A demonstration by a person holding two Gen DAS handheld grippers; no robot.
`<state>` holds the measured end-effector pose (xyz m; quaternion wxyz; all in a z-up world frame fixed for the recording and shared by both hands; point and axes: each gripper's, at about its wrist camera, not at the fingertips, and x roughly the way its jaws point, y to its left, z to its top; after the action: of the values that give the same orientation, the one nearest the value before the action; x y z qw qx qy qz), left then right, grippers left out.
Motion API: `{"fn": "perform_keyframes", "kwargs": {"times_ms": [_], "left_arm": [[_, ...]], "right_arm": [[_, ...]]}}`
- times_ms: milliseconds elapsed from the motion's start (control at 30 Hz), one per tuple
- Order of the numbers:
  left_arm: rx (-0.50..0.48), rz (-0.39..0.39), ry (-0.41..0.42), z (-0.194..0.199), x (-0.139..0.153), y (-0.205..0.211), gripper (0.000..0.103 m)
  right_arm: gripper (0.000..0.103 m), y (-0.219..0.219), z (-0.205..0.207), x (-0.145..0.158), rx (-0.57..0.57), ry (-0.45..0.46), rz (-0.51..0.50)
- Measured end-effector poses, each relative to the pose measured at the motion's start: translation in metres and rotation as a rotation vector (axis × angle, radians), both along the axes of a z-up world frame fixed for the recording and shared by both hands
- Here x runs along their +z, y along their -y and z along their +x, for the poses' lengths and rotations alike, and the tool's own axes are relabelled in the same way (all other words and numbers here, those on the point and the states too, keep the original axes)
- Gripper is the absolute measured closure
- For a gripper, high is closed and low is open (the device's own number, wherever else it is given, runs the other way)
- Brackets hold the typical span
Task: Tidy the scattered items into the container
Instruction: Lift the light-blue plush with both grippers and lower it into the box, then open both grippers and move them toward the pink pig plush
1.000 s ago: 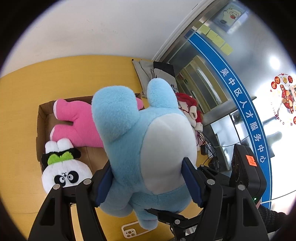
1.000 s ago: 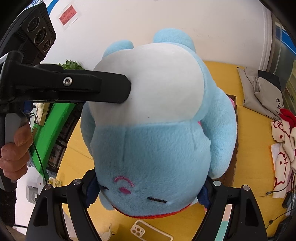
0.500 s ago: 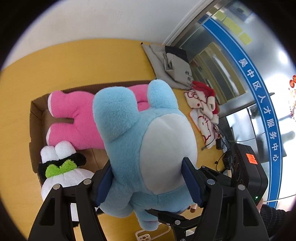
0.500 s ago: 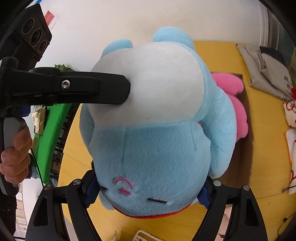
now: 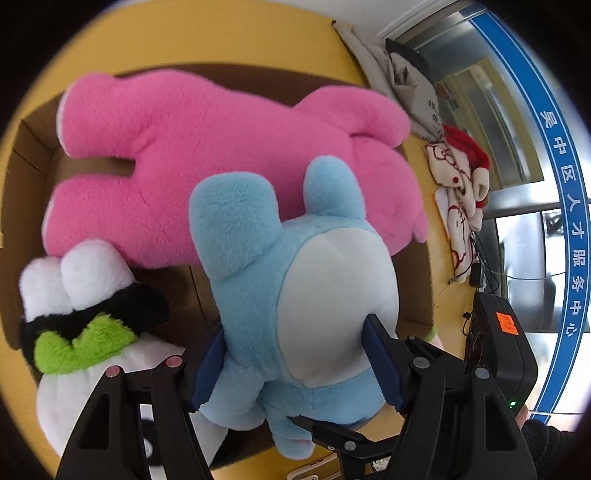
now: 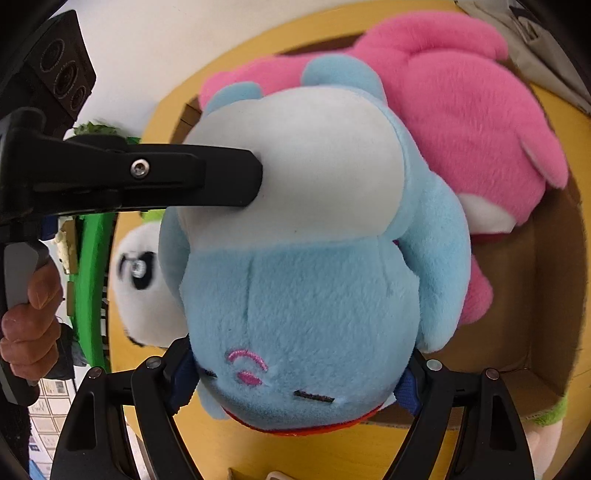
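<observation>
Both grippers hold one blue plush toy (image 5: 295, 295) with a white belly, upside down over an open cardboard box (image 5: 29, 147). My left gripper (image 5: 295, 365) is shut on its lower body. My right gripper (image 6: 295, 380) is shut on its head (image 6: 295, 332). The left gripper's finger (image 6: 166, 177) presses the white belly in the right wrist view. A big pink plush (image 5: 221, 147) lies in the box, also showing in the right wrist view (image 6: 461, 110). A white panda plush (image 5: 85, 317) with a green tuft lies at the box's left end.
The box stands on a yellow table (image 5: 221, 33). A grey cloth bag (image 5: 402, 81) and a red-and-white plush (image 5: 461, 177) lie beyond the box on the right. A white phone case (image 5: 314, 469) lies near the front edge. Box wall (image 6: 554, 295) rises at right.
Both grippers have carried the blue plush forward and down towards the box. The pink plush and the panda now look much closer and larger. The grips are unchanged.
</observation>
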<state>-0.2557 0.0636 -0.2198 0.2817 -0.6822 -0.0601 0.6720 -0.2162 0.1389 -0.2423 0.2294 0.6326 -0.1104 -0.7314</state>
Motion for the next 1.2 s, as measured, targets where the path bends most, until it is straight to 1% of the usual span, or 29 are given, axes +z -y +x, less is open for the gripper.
{"fn": "perform_keyframes", "kwargs": {"times_ms": [67, 167, 233, 300, 367, 433, 500, 600, 667, 700, 767, 800, 833, 867, 933, 967, 1033, 1067, 1100, 1200], "left_arm": [[-0.007, 0.002, 0.006, 0.000, -0.008, -0.001, 0.031], [-0.024, -0.004, 0.006, 0.001, -0.016, -0.002, 0.026], [-0.027, -0.005, 0.019, 0.000, -0.021, 0.000, 0.022], [-0.026, 0.008, 0.023, 0.002, -0.022, 0.002, 0.021], [-0.021, 0.035, 0.024, 0.003, -0.020, 0.005, 0.019], [-0.004, 0.057, 0.023, 0.003, -0.019, 0.008, 0.019], [0.002, 0.058, 0.009, 0.005, -0.017, 0.009, 0.019], [-0.003, 0.056, -0.023, 0.011, -0.011, 0.008, 0.019], [0.015, 0.060, -0.056, 0.016, -0.001, 0.010, 0.019], [0.030, 0.072, -0.069, 0.017, 0.005, 0.015, 0.019], [0.073, 0.129, -0.091, 0.022, 0.022, 0.026, 0.019], [0.089, 0.140, -0.105, 0.024, 0.030, 0.031, 0.019], [0.102, 0.141, -0.121, 0.027, 0.038, 0.037, 0.019], [0.114, 0.137, -0.137, 0.031, 0.045, 0.043, 0.019], [0.122, 0.124, -0.149, 0.038, 0.052, 0.051, 0.019], [0.125, 0.113, -0.147, 0.042, 0.053, 0.055, 0.019], [0.133, 0.096, -0.139, 0.049, 0.052, 0.060, 0.019], [0.140, 0.092, -0.132, 0.052, 0.050, 0.064, 0.019], [0.148, 0.091, -0.123, 0.056, 0.048, 0.066, 0.019], [0.156, 0.094, -0.106, 0.069, 0.042, 0.072, 0.019]], "right_arm": [[0.014, 0.002, -0.002, -0.014, 0.007, 0.016, 0.024], [0.013, 0.006, -0.006, -0.026, 0.008, 0.042, 0.037], [0.008, 0.010, -0.007, -0.034, 0.008, 0.060, 0.040], [0.004, 0.011, -0.005, -0.038, 0.013, 0.060, 0.044], [0.003, 0.006, -0.002, -0.037, 0.016, 0.051, 0.027], [0.001, -0.002, 0.001, -0.031, 0.013, 0.037, 0.008], [0.001, -0.012, 0.008, -0.020, 0.011, 0.017, -0.004], [0.001, -0.031, 0.019, 0.007, 0.001, -0.024, -0.049], [0.001, -0.047, 0.022, 0.026, -0.014, -0.077, -0.060], [0.001, -0.056, 0.020, 0.035, -0.028, -0.106, -0.057], [0.001, -0.072, 0.012, 0.045, -0.068, -0.136, -0.051], [0.002, -0.079, 0.006, 0.047, -0.092, -0.146, -0.050], [0.004, -0.080, 0.008, 0.052, -0.116, -0.151, -0.047], [0.007, -0.087, -0.003, 0.050, -0.144, -0.156, -0.047], [0.019, -0.098, -0.033, 0.043, -0.177, -0.168, -0.032], [0.021, -0.100, -0.046, 0.039, -0.195, -0.167, -0.016], [0.031, -0.095, -0.058, 0.026, -0.225, -0.135, -0.009], [0.032, -0.093, -0.063, 0.019, -0.234, -0.123, -0.013], [0.032, -0.090, -0.068, 0.016, -0.237, -0.130, -0.003], [0.030, -0.089, -0.073, 0.019, -0.229, -0.213, 0.018]]}}
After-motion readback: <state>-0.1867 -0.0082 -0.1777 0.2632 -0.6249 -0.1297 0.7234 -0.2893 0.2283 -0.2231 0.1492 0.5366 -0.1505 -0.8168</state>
